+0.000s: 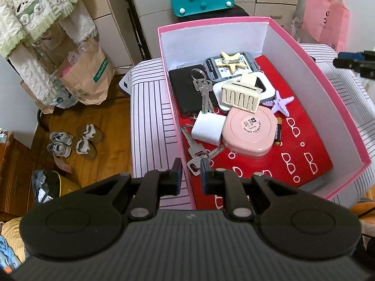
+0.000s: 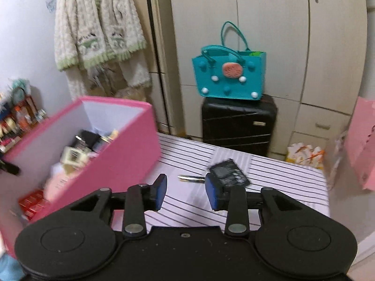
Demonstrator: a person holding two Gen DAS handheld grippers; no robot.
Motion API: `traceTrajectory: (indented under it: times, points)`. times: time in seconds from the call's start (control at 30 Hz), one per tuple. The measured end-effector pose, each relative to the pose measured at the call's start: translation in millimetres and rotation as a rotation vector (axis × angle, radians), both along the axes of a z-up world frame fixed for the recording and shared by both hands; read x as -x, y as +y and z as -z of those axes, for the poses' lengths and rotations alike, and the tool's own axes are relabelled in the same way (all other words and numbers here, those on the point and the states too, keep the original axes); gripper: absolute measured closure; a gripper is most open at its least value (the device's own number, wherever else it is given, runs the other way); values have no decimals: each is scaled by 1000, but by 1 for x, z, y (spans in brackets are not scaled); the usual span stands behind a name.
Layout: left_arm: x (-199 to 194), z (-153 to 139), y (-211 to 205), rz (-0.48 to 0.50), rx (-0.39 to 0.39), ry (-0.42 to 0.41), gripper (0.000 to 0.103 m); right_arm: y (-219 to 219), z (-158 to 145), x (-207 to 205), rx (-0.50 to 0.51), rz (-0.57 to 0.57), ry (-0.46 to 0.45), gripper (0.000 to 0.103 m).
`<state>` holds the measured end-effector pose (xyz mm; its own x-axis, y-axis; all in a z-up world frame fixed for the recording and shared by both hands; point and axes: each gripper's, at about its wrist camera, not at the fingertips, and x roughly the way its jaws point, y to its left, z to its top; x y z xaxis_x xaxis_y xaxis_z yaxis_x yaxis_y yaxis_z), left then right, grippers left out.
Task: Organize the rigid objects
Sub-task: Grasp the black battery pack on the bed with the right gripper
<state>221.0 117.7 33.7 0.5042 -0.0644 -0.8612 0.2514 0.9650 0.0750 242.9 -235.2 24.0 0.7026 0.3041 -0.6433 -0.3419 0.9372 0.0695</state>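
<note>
A: Left wrist view had the striped bed [image 1: 150,117] carrying the pink box [image 1: 346,107], which stood along the bed's left edge and was already well filled.

B: With what?

A: A red sheet [image 1: 304,140] lined the bottom; on it lay a dark wallet [image 1: 185,89], a pink round case [image 1: 249,132], a cream hair claw [image 1: 241,93], two key bunches [image 1: 202,91], a purple starfish [image 1: 281,104] and a battery [image 1: 279,132].

B: So most was done?

A: I'd judge so. Right wrist view showed a black calculator [image 2: 230,172] and a pen-like thing [image 2: 191,178] lying out mid-bed, near the box.

B: And the grippers?

A: Left gripper [image 1: 190,166] hung over the box's near wall, partly parted, empty. Right gripper [image 2: 186,186] stood wide, empty, just before the calculator.
</note>
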Motion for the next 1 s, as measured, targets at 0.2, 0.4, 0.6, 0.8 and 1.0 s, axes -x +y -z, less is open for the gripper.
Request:
traceTrajectory:
  times: [0.2, 0.4, 0.6, 0.8, 1.0]
  points:
    - [-2, 0, 1, -24, 12, 1, 88, -10, 24, -15, 54, -1, -73, 48]
    - [-4, -1, 3, -41, 35, 8, 88, -15, 54, -47, 124, -15, -82, 39]
    - [-6, 0, 4, -54, 46, 9, 88, -31, 73, -82, 94, -58, -67, 36]
    - [-6, 0, 6, -64, 58, 10, 88, -25, 73, -104, 64, -181, 69, 36]
    - [-6, 1, 6, -66, 58, 7, 88, -23, 70, -116, 65, -169, 151, 46]
